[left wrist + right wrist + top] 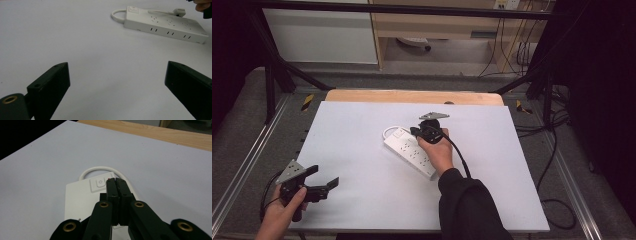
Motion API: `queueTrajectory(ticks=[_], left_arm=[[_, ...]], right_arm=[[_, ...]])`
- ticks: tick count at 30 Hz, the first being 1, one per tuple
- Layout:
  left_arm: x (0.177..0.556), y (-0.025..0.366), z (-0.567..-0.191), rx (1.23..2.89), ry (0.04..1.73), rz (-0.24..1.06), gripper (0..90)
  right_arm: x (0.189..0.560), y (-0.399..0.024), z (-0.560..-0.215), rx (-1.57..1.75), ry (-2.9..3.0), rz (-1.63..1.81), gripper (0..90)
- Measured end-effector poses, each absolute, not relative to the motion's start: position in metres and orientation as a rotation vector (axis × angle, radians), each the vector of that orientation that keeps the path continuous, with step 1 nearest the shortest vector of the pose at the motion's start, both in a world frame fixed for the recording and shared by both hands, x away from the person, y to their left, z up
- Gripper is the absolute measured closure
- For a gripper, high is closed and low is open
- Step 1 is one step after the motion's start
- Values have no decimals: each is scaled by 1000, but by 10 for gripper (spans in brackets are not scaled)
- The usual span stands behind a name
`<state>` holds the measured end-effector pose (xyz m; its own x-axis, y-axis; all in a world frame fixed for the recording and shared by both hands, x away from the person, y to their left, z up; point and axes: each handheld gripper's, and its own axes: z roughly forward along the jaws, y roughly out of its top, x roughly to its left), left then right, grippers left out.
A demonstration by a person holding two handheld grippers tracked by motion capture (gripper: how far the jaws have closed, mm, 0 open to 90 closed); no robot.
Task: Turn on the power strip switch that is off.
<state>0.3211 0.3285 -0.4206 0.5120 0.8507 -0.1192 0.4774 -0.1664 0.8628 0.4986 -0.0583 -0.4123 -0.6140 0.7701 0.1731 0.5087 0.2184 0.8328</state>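
a white sheet [362,200] covers the table [412,96], whose wooden far edge stays bare. a white power strip [409,151] lies flat near the sheet's centre, set diagonally, its short white cord [100,170] looping out of the far end and back along the top, where its plug [178,11] rests. in the right gripper view the strip's switch [99,183] sits at that far end, just left of the jaw tips. the person's right hand [438,150] holds the right gripper [116,180] over the far end of the strip; its jaws are pressed together with nothing between them, tips just beside the switch, and whether they touch the strip cannot be told. the left hand [282,210] holds the left gripper [323,181] at the near left corner of the sheet, well apart from the strip; its jaws are spread wide and empty, aimed across the sheet toward the strip. a black cable [462,160] trails from the right gripper along the dark sleeve [467,205].
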Motion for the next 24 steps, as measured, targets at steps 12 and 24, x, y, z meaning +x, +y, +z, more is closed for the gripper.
queueTrajectory(ticks=[12,24], left_arm=[[322,329,-421,1817,1111,491,62],[321,328,-421,1820,1110,493,62]], right_arm=[[502,-50,-419,1239,2253,1340,900],[504,-46,-428,1264,2282,1307,900]])
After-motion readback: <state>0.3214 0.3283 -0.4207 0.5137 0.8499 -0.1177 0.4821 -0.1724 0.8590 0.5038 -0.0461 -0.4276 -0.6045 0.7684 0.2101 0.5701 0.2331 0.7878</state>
